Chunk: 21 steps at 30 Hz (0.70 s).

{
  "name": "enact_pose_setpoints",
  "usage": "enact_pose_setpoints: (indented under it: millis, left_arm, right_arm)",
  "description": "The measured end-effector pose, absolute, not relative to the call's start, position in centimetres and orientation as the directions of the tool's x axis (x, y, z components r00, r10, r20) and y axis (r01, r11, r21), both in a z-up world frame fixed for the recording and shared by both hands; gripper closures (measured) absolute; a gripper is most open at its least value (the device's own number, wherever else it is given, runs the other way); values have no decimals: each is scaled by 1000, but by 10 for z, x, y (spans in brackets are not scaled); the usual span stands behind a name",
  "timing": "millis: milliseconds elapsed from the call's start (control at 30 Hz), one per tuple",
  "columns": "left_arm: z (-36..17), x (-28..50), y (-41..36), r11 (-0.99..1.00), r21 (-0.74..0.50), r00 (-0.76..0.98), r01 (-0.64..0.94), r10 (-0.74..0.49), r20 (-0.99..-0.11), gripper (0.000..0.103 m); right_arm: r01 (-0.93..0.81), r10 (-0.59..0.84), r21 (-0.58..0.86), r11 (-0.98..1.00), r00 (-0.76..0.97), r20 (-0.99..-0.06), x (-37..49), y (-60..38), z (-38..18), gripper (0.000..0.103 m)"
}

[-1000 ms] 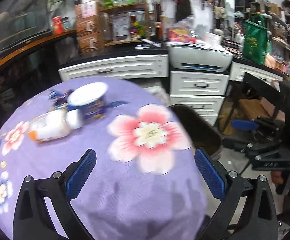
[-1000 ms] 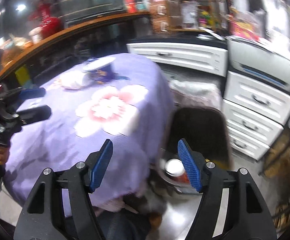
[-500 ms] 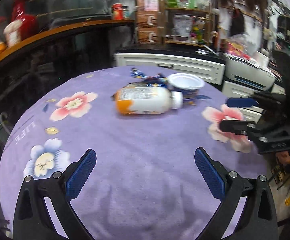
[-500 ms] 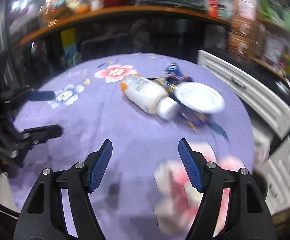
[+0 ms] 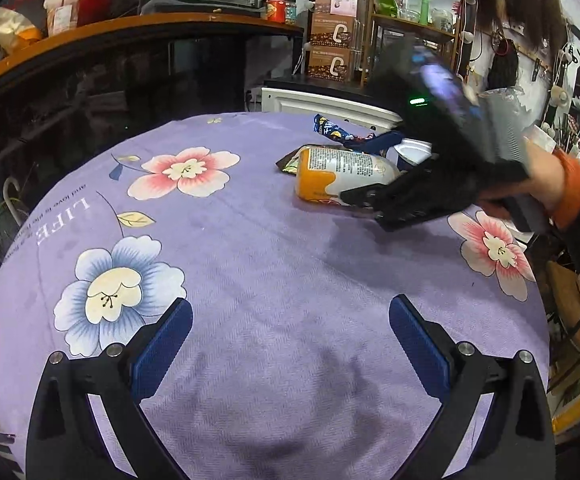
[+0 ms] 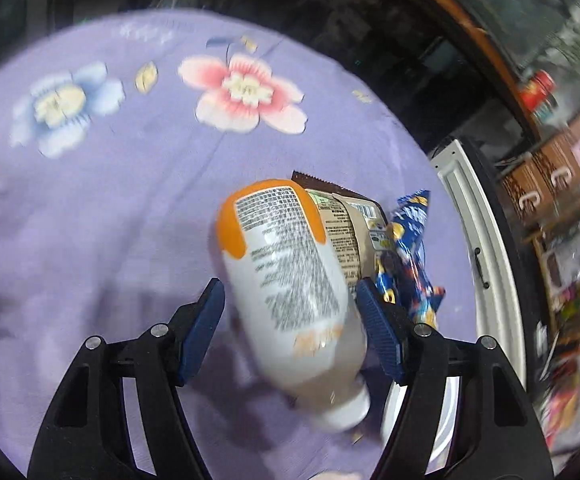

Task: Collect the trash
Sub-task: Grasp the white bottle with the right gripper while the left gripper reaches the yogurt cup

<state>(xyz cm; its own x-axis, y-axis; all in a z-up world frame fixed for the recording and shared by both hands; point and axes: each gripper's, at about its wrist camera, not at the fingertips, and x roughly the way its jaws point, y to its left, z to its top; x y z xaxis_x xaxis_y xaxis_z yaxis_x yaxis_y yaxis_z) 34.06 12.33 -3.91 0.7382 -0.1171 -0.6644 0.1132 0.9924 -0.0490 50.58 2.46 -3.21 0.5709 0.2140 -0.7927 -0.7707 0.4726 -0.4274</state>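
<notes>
Both pads of the open right hand-held gripper (image 6: 290,320) straddle the lying white-and-orange plastic bottle (image 6: 290,284); closing comes next.

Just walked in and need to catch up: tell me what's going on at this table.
A person is clearing trash off a purple flowered tablecloth with two handheld grippers. The right gripper has its open fingers on either side of a white and orange bottle lying on its side, not yet clamped. Snack wrappers lie beside the bottle. The left gripper hangs open and empty over bare cloth.
</notes>
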Motion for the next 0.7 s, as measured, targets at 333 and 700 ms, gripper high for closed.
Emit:
enact_pose_setpoints:
  millis: [333, 700]
  left_arm:
    - [-46, 342, 124, 990, -68, 729, 123, -137, -670, 6]
    - [-35, 365, 129, 989, -115, 745, 97, -149, -650, 6]
  right_arm:
    - [-776, 197, -455, 437, 577, -793, 512, 36, -47, 41]
    - [-718, 411, -238, 654, 602, -685, 455, -29, -1, 42]
